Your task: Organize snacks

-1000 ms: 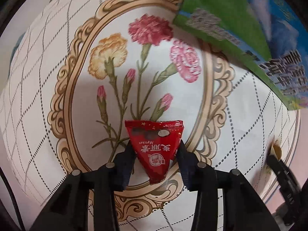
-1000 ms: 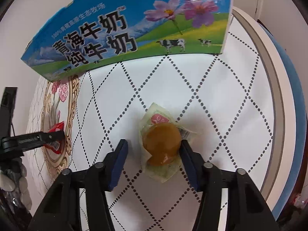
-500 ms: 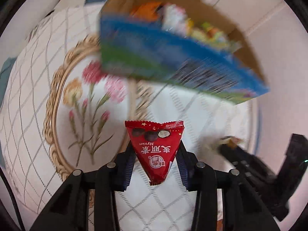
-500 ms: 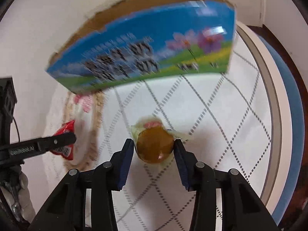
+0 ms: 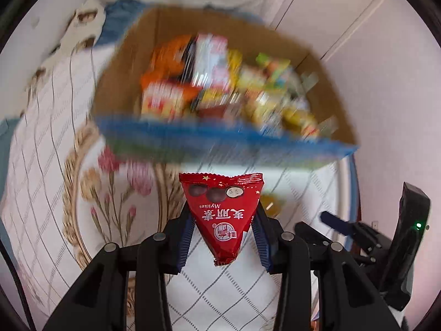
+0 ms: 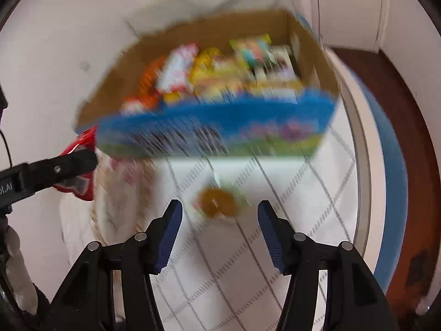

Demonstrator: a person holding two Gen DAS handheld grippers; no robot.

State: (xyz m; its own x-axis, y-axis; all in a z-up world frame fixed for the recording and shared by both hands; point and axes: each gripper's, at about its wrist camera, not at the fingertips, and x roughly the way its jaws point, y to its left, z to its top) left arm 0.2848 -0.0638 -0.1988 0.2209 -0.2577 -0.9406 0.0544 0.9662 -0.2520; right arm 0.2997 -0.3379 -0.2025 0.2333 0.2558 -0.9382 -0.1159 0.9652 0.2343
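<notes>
My left gripper [image 5: 223,220] is shut on a red triangular chocolate packet [image 5: 220,207], held above the table just in front of a cardboard snack box [image 5: 220,138] with a blue printed front. The packet [image 6: 82,143] also shows at the left of the right wrist view, near the corner of the box [image 6: 220,127]. My right gripper [image 6: 220,209] is opening. A round brown pastry in a clear wrapper [image 6: 217,202] lies blurred on the cloth below, between the jaws, and the pads do not touch it. The box holds several colourful snack packs.
A white quilted tablecloth [image 5: 41,165] with a gold-framed flower print covers the round table. The table's blue rim [image 6: 391,165] curves along the right, with dark floor beyond. A pale wall and cupboard doors stand behind the box.
Both grippers have risen, so the box's open top now shows. The right jaws closed on the pastry, then spread apart, and the pastry now lies loose below them. The left keeps its packet.
</notes>
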